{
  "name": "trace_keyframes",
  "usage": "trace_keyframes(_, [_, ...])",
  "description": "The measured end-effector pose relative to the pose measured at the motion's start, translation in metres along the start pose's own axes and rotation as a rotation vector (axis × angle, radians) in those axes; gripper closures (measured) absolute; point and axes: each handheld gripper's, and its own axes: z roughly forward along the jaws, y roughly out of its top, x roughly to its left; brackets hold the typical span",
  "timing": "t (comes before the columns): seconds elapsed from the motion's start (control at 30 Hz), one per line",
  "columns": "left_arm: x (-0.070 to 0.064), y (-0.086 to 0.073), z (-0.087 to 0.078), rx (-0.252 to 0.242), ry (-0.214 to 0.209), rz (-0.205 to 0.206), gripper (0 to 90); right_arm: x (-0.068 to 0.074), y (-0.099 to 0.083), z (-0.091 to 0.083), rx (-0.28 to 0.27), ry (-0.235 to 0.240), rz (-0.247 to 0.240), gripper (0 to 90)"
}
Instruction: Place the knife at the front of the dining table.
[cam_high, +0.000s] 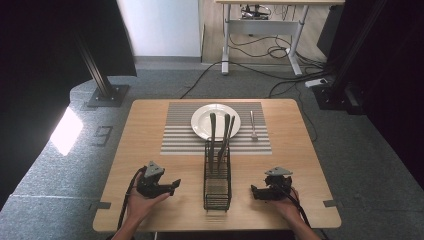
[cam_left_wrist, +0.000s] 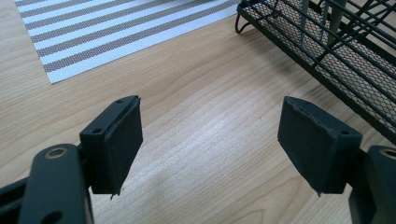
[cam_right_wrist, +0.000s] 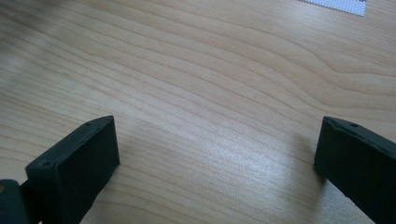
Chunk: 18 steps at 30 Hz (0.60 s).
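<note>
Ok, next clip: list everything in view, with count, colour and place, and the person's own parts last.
table: one, light wood, centre of the high view.
placemat: one, grey and white striped, far half of the table.
plate: one, white, on the placemat.
fork: one, silver, lying on the placemat right of the plate.
wire caddy: one, black, mid-table between the tongs.
utensils: three, grey handles, upright in the caddy's far end; kind cannot be told.
desk: one, white legs, background floor, cables beneath.
left hand: one, near left edge.
right hand: one, near right edge.
left tongs: one, black, open, empty.
right tongs: one, black, open, empty.
</note>
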Motion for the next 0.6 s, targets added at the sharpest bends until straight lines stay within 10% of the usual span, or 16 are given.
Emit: trace_keyframes(0.6, [0.000, 0.007, -0.012, -0.067, -0.009, -0.022, 23.7, 0.000, -0.001, 0.001, -0.013, -0.002, 0.000, 0.0])
